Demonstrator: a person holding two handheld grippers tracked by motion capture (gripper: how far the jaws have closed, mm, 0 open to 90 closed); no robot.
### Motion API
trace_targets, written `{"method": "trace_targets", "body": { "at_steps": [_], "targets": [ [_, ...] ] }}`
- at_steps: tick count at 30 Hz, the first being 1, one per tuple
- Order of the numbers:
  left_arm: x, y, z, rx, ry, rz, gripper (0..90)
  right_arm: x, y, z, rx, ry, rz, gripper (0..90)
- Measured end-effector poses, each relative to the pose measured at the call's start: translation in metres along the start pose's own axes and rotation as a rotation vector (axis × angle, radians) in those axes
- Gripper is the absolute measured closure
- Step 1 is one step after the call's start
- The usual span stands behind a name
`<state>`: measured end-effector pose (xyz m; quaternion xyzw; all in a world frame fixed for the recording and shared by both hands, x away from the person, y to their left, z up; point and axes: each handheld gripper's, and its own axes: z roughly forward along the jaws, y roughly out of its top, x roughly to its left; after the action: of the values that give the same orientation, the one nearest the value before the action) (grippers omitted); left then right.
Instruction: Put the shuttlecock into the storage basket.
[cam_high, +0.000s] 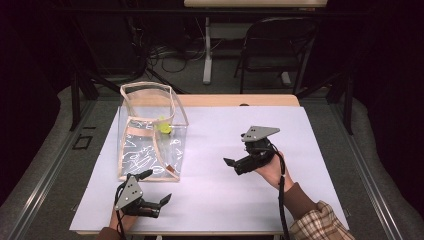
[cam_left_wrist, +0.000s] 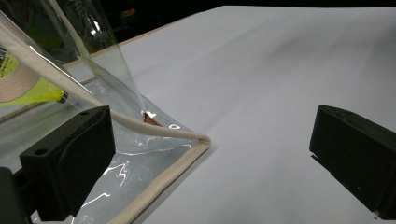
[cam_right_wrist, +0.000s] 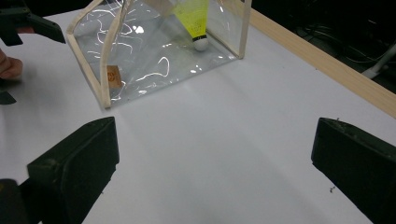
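A clear plastic bag (cam_high: 147, 132) with beige trim stands upright on the white table cover, left of centre. Inside it lies a yellow shuttlecock (cam_high: 164, 126), its white cork tip (cam_right_wrist: 201, 44) down near the bag's far wall. My left gripper (cam_high: 155, 187) is open at the front left, one jaw beside the bag's near bottom corner (cam_left_wrist: 203, 139), nothing between the jaws. My right gripper (cam_high: 235, 154) hangs open over the middle right of the table, pointing toward the bag (cam_right_wrist: 154, 46), with bare table between its jaws.
The white cover (cam_high: 220, 190) spans most of the wooden table (cam_high: 240, 100). A black folding chair (cam_high: 275, 45) and a white table leg (cam_high: 207, 50) stand beyond the far edge. Dark padded flooring flanks both sides.
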<state>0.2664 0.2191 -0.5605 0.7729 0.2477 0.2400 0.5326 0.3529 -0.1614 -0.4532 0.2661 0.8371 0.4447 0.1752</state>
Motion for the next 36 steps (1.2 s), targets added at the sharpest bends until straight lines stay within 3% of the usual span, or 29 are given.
{"method": "trace_targets", "body": {
  "at_steps": [36],
  "targets": [
    [0.000, 0.000, 0.000, 0.004, 0.001, 0.002, 0.1, 0.015, -0.066, -0.027, -0.015, -0.059, 0.030, 0.0]
  ]
}}
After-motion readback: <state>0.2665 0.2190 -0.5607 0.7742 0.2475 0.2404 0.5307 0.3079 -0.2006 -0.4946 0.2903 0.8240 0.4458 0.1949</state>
